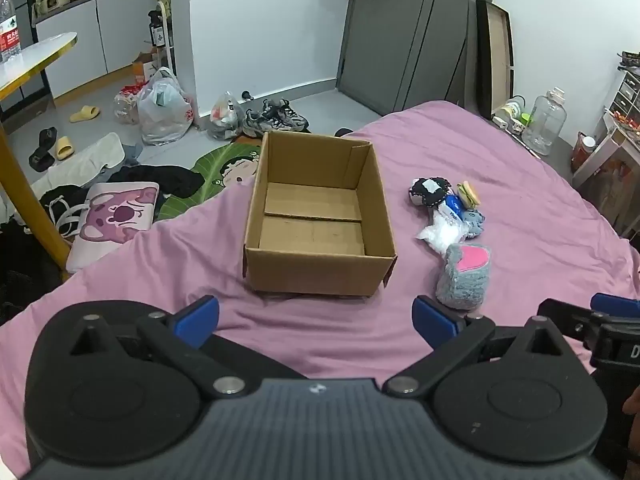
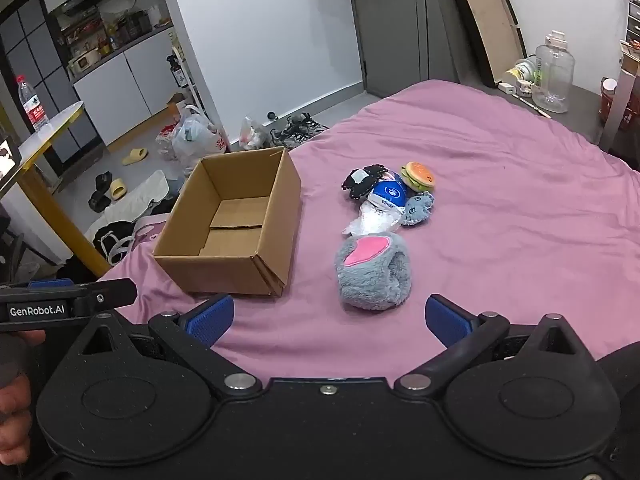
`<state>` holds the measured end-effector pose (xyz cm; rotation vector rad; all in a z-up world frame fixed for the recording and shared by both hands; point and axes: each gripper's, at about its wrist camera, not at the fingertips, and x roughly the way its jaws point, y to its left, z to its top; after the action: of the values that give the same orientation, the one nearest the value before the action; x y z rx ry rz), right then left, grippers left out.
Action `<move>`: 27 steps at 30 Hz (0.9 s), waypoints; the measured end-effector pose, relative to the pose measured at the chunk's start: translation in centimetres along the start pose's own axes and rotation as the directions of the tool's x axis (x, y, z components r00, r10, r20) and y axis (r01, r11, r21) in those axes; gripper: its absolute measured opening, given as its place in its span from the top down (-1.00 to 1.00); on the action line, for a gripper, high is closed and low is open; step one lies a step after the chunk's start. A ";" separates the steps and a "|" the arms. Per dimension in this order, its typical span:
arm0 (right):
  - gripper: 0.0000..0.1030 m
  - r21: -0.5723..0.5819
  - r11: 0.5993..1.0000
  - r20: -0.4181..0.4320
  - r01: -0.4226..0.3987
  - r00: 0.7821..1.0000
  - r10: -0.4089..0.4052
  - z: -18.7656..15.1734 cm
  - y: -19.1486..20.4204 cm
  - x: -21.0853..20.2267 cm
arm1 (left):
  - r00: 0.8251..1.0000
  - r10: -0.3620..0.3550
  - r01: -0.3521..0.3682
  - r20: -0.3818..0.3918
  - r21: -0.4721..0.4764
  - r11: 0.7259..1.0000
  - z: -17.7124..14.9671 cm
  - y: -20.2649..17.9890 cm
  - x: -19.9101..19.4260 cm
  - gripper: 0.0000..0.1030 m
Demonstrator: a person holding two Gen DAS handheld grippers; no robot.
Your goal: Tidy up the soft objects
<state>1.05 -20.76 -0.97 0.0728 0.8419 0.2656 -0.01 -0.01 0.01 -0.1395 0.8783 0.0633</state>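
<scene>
The bed (image 2: 500,208) with a pink sheet carries an empty cardboard box (image 2: 236,268). Right of it lies the grey plush (image 2: 374,276), then smaller soft toys (image 2: 418,176). Left tongs (image 1: 316,320) and right tongs (image 2: 330,318) stand apart, holding nothing.

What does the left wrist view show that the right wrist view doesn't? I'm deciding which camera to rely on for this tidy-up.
Only the left wrist view shows the pink cartoon cushion and green leaf-print mat on the floor.

Only the right wrist view shows the burger toy's face clearly and the fuzzy grey slipper's opening.

Both show the empty cardboard box on the pink bedsheet, the toy pile beside it, and both open grippers: left gripper, right gripper, nothing between the jaws.
</scene>
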 end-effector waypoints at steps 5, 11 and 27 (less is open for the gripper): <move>-1.00 -0.032 0.999 0.006 0.034 0.999 -0.033 -0.1 0.1 -0.1 | 1.000 0.004 -0.004 -0.009 0.000 1.000 0.1 -0.1 0.0 -0.98; -1.00 -0.020 1.000 0.010 0.017 1.000 -0.016 0.0 0.1 -0.2 | 1.000 -0.002 0.002 -0.008 -0.005 1.000 -0.1 -0.1 0.1 -0.98; -1.00 -0.013 1.000 0.021 -0.003 1.000 0.003 -0.1 -0.1 -0.7 | 1.000 0.000 0.000 -0.002 -0.010 1.000 0.1 -0.3 -0.7 -0.98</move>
<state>0.58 -21.07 -0.54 0.0644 0.8190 0.2729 -0.32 -0.25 0.67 -0.1494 0.8806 0.0677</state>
